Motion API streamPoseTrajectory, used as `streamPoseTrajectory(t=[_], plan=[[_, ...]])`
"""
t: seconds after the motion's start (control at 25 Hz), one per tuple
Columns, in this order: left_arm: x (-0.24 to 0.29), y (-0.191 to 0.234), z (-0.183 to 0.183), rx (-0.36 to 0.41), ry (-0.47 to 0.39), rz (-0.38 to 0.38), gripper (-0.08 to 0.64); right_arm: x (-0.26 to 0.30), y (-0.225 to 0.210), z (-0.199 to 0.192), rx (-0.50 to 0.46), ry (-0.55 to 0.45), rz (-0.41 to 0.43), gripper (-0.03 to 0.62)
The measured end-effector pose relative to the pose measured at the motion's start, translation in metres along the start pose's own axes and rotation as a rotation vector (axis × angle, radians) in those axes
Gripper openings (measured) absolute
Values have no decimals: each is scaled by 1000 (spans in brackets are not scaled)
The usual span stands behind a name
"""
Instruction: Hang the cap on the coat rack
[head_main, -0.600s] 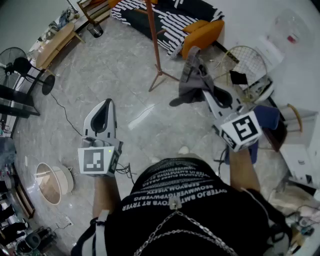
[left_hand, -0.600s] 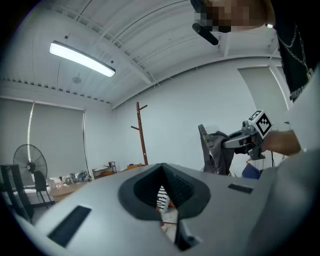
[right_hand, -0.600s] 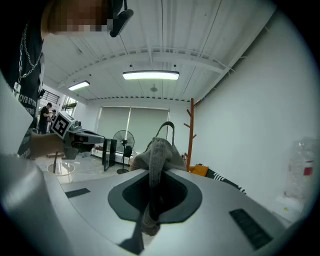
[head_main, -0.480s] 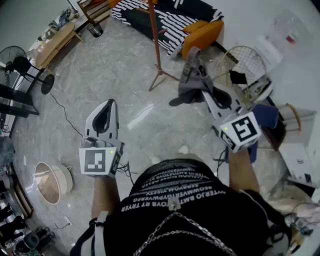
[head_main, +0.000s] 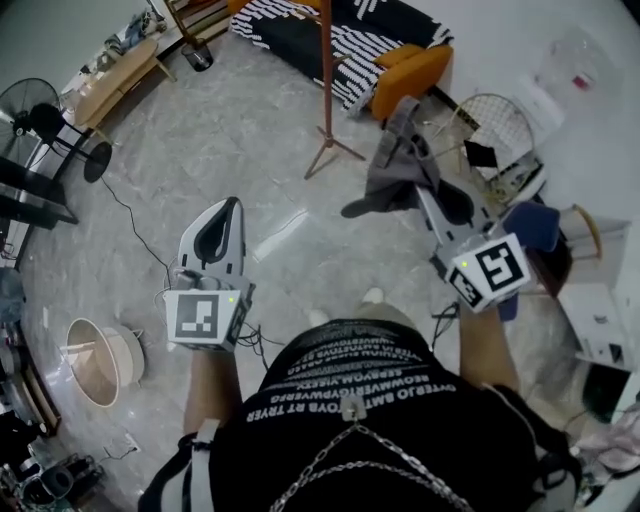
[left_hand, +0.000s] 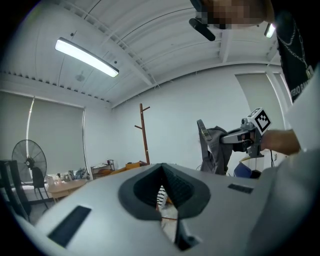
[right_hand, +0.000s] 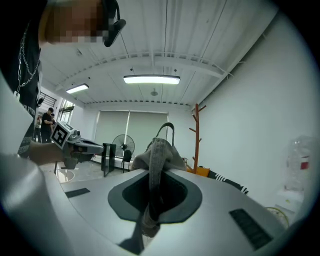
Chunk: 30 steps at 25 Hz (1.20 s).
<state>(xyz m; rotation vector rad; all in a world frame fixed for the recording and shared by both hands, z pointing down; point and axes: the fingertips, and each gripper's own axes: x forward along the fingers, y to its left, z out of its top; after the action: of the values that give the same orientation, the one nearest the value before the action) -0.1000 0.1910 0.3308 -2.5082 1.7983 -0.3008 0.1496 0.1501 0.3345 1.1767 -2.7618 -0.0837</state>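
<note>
Little has shifted: the right gripper (head_main: 426, 193), jaws clamped on the grey cap (head_main: 398, 165), still carries it, well apart from the coat rack (head_main: 326, 70) at 11 o'clock. The left gripper (head_main: 230, 208) stays closed and empty.

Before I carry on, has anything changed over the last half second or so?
Barely. Both grippers and the room slid slightly right in the head view, so this looks like a head shift, not a move toward the coat rack. The right gripper stays shut on the cap; the left gripper stays shut and empty.
</note>
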Motion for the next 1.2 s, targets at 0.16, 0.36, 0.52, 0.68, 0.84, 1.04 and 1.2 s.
streamPoseTrajectory(t=[0.16,0.36,0.52,0.68,0.84,1.04,1.2], plan=[[-16,10,-5,-5,-3,-11,3,0,20,3,8,-7,-11,18],[-30,26,-2,-14,-25,-10,3,2,38,8,-1,-1,-20,18],[-43,36,-5,-29,-27,-13,3,5,53,14,-15,7,-26,19],[-48,39,-16,-39,-16,-32,3,6,65,17,-18,12,-29,18],[-48,39,-30,-56,9,-38,3,11,69,11,-12,29,-11,18],[-37,49,-34,-56,18,-27,3,26,65,4,-2,41,9,18],[-25,60,-22,-54,-14,-3,3,41,52,9,-8,30,7,18]])
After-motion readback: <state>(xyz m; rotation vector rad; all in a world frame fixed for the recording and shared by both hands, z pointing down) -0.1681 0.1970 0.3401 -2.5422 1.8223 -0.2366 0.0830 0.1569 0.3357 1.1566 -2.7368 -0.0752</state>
